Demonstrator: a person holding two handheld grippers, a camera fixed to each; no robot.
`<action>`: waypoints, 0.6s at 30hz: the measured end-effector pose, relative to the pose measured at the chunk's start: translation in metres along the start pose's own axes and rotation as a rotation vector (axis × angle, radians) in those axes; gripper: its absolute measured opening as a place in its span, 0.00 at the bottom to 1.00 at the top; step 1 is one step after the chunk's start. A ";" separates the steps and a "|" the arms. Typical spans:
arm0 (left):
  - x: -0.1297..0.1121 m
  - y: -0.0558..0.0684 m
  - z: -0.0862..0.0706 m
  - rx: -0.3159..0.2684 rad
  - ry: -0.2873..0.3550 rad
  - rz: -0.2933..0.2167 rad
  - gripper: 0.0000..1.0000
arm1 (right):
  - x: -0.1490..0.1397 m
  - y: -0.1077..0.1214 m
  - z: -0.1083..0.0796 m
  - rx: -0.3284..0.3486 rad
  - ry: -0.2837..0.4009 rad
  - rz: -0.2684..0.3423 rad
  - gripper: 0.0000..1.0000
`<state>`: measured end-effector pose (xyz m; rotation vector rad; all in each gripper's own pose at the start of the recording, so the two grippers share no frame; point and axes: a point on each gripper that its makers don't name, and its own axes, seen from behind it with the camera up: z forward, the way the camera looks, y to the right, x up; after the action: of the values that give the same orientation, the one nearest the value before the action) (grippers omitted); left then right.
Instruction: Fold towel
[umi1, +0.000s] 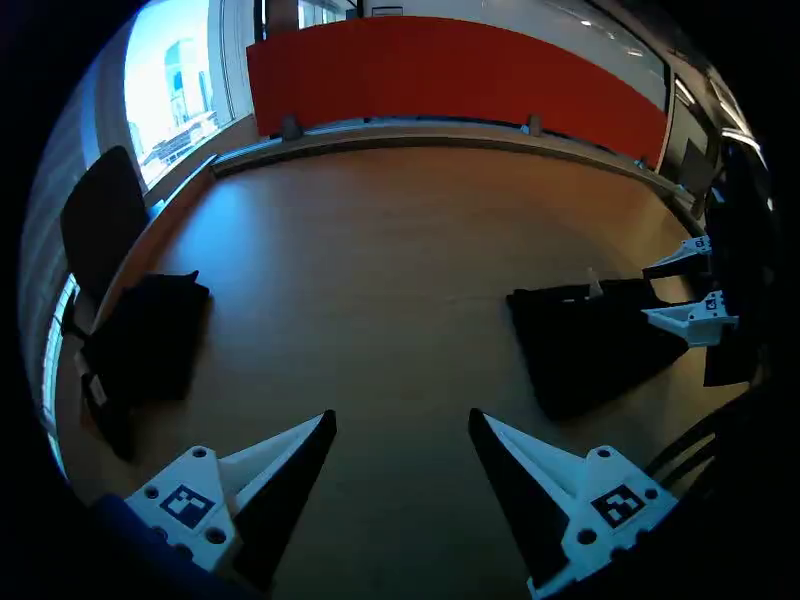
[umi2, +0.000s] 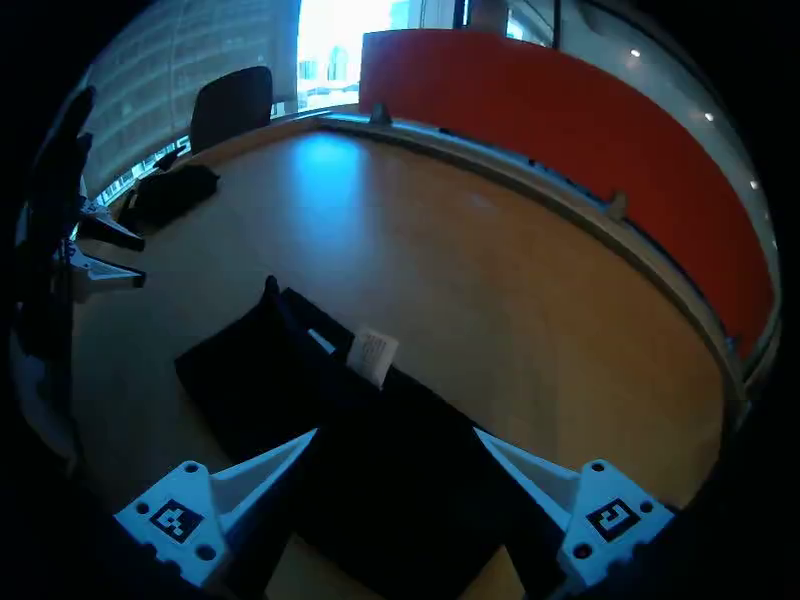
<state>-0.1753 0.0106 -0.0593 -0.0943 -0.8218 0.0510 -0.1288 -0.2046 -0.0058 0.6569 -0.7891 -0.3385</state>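
The table (umi1: 400, 250) took up most of what we saw, a broad wooden top. A long red screen (umi1: 450, 70) ran along its far edge at twelve o'clock in the left gripper view. At nine o'clock in that view a dark chair (umi1: 100, 220) stood against the table edge, with a dark bag (umi1: 150, 330) slumped on the top beside it.

The towel (umi2: 400, 480) lay flat on the table, a dark, longish shape. It sat at three to four o'clock in the left gripper view and from the centre down to six o'clock in the right gripper view.

The left tongs (umi1: 401, 413) were spread wide over bare wood, well apart from the towel and gripping nothing. The right tongs (umi2: 396, 432) were just as wide, one finger to each side over the near end of the towel and neither pressing on it. A small white tag (umi2: 373, 357) stood up from a ridge across the cloth.

We judged the folding to be under way at most. The ridge suggested one layer might already lie over another, but no neat finished packet showed. Taking hold of an edge and carrying it across seemed to be ahead.

The cloth was so dark that we could not count its layers or trace its edges. Its near end was cut off at six o'clock in the right gripper view. We could not tell whether the fingertips there touched the towel or hung just above it.
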 end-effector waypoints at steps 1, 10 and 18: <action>-0.001 -0.001 0.000 0.000 -0.001 -0.001 0.99 | 0.000 0.000 0.001 0.000 -0.002 -0.002 1.00; -0.003 -0.005 0.000 0.004 -0.003 0.002 0.98 | -0.001 -0.001 0.008 0.002 -0.018 -0.009 1.00; -0.004 -0.005 0.001 0.002 -0.005 0.001 0.99 | -0.005 0.002 0.014 -0.003 -0.030 -0.007 1.00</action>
<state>-0.1787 0.0053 -0.0604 -0.0923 -0.8268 0.0527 -0.1422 -0.2063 -0.0001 0.6534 -0.8151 -0.3562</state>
